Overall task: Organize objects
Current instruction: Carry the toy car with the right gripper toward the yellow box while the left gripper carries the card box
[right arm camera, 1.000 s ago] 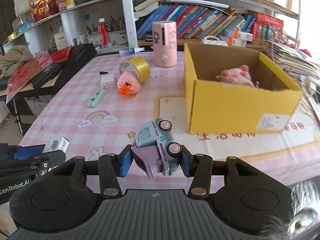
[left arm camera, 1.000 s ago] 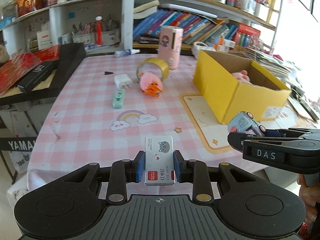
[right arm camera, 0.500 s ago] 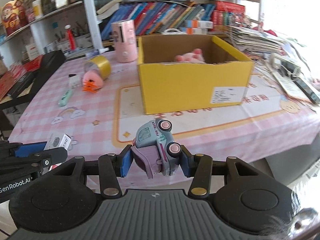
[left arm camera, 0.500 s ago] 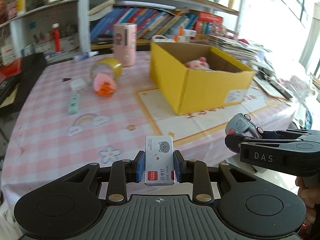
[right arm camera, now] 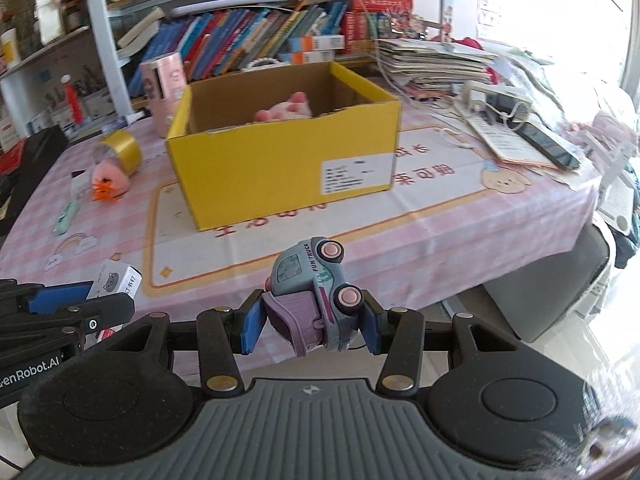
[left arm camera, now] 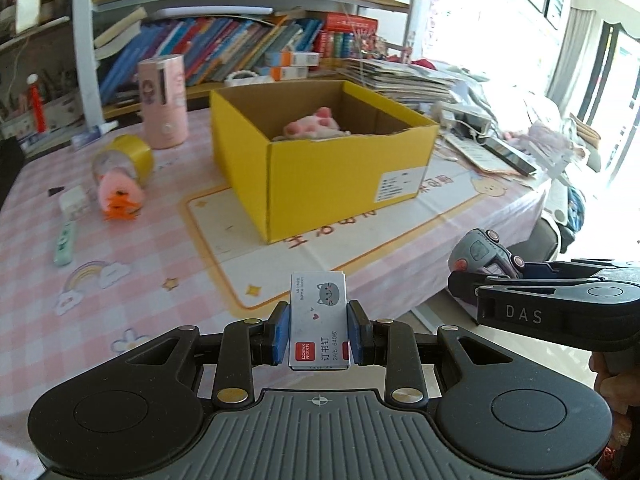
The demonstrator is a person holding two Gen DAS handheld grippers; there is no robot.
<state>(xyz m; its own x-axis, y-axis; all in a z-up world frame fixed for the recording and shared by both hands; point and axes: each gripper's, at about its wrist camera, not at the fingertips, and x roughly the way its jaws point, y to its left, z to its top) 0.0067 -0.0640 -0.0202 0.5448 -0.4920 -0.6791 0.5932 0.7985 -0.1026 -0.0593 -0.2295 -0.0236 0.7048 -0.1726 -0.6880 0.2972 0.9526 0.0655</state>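
Left wrist view, change: the yellow box [left arm camera: 320,164] is now sitting near centre of frame, where a second ago it was lying off to the right; the shelves are sliding out to the left.
Left tool [left arm camera: 318,336]: clenched on the staple box [left arm camera: 319,322], which is standing upright between the blue pads, above the near edge of the worktop [left arm camera: 120,240].
Right tool, seen from the left [left arm camera: 472,280]: reaching in from the right, carrying the toy truck [left arm camera: 480,250] beyond the worktop edge.
Left view only: a tape roll [left arm camera: 128,158], a pink plush [left arm camera: 118,196] and a green cutter [left arm camera: 65,242] are lying left of the box.
Right wrist view, change: the box is now showing its labelled side and right corner, with the worktop's right end coming into frame.
Right tool [right arm camera: 312,326]: grasping the toy truck [right arm camera: 316,292], tilted nose-up.
Box contents: a pink plush toy [right arm camera: 286,110] is lying inside.
Right view only: a phone [right arm camera: 548,148] and papers are lying right of the box; the left tool's staple box [right arm camera: 116,280] is showing at lower left.
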